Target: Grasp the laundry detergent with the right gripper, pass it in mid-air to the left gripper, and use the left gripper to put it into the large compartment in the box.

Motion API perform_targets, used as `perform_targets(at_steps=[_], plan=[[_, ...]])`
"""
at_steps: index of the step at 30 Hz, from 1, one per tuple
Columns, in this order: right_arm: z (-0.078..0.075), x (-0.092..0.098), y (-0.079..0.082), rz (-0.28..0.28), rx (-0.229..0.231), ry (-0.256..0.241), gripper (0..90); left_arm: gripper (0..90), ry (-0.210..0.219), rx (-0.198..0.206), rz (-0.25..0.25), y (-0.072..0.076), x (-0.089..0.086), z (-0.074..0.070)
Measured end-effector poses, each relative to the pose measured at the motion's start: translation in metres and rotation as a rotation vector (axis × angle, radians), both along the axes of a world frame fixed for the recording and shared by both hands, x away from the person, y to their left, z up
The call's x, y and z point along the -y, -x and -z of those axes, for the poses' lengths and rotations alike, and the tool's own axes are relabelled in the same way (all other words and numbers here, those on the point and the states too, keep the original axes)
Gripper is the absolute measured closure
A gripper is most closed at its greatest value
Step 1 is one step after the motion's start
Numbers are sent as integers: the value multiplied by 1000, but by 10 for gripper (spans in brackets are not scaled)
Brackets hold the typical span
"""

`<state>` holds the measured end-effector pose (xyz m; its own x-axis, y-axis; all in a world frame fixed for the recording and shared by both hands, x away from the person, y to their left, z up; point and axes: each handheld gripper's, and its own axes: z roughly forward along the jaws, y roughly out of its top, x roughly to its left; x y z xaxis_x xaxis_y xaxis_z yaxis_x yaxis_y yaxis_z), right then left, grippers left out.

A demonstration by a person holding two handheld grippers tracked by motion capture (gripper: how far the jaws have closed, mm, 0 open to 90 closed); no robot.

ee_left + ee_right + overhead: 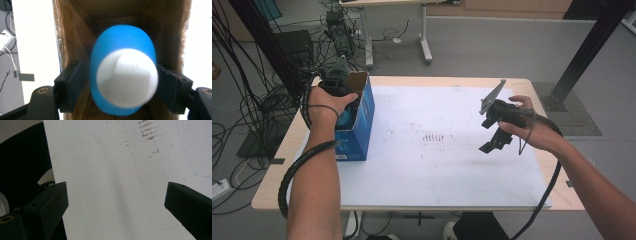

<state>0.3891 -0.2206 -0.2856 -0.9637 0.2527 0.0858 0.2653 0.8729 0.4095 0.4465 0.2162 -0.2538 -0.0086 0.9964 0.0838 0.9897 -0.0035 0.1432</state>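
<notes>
A blue rounded object with a white end [125, 75] sits between the jaws of my left gripper [120, 85], inside an open cardboard box [75, 30]. Both black pads press its sides. In the high view the left gripper [337, 87] reaches down into the top of the blue-sided box [359, 127] at the table's left, and a bit of the blue object [345, 120] shows under the hand. My right gripper [488, 135] hovers open above the right part of the white sheet [437, 165], holding nothing. Its jaws [115, 197] stand wide apart over the sheet.
The white sheet bears faint brown smudges [434, 136] in the middle. The wooden table edge [272, 165] shows around it. Cables and a desk leg [426, 50] lie on the floor beyond the table. A black post [582, 55] stands at the far right.
</notes>
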Motion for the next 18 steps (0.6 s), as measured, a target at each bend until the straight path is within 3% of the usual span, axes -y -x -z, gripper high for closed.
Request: perform_targets(at_steps=[10,18], plan=[[-7,-1,-1,2,8,9,50,204,-11,42,29,15,9,-29],[-12,1,-7,26,12,27,50,130,-21,97,90,25,30,-57]])
